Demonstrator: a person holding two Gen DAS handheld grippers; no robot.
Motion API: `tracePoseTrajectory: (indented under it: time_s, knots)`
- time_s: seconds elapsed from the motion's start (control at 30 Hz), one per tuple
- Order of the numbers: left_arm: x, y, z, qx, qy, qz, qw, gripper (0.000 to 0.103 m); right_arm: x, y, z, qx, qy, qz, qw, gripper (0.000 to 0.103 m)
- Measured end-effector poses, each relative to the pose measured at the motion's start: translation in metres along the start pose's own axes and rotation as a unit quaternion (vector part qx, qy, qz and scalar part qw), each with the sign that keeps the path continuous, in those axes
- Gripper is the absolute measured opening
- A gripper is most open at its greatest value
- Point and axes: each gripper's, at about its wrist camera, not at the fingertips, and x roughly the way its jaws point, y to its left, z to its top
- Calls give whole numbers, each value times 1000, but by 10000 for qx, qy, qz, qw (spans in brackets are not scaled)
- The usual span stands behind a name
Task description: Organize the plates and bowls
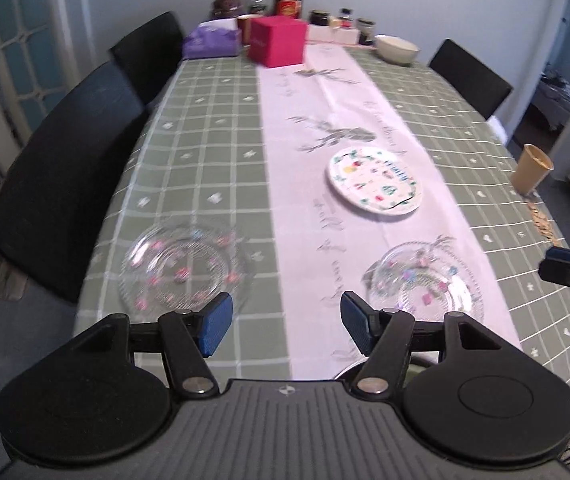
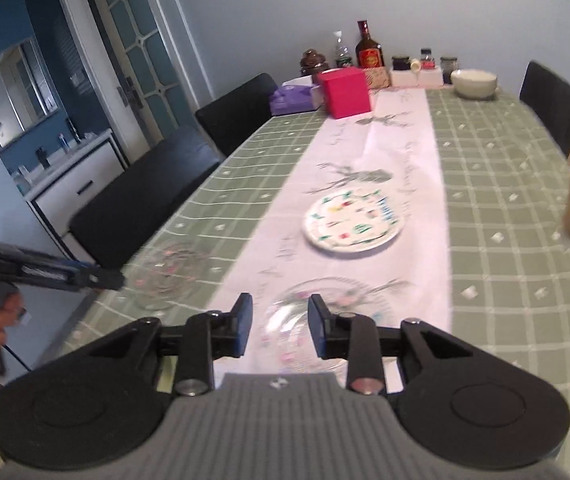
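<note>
A clear glass plate with pink dots lies at the near left of the table, also in the right wrist view. A second clear glass plate lies near right, under my right gripper. A white patterned plate lies on the runner further back, also in the right wrist view. A cream bowl stands at the far end. My left gripper is open and empty above the near table edge between the glass plates. My right gripper is open and empty.
A red box, a purple tissue pack, bottles and jars crowd the far end. A tan cup stands at the right edge. Black chairs line the left side, another at the far right.
</note>
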Motion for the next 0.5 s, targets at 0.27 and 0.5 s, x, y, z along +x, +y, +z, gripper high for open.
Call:
tracePoseTrajectory:
  time_s: [0.27,0.5]
  knots:
    - [59,-34,21,730,427,-564,9948,73,38,-61,-17,488,325,347,9977,33]
    - [114,-28,38,410,1403,-1002,9842,70,77,-98,-26,1364,1157,535,9824,33]
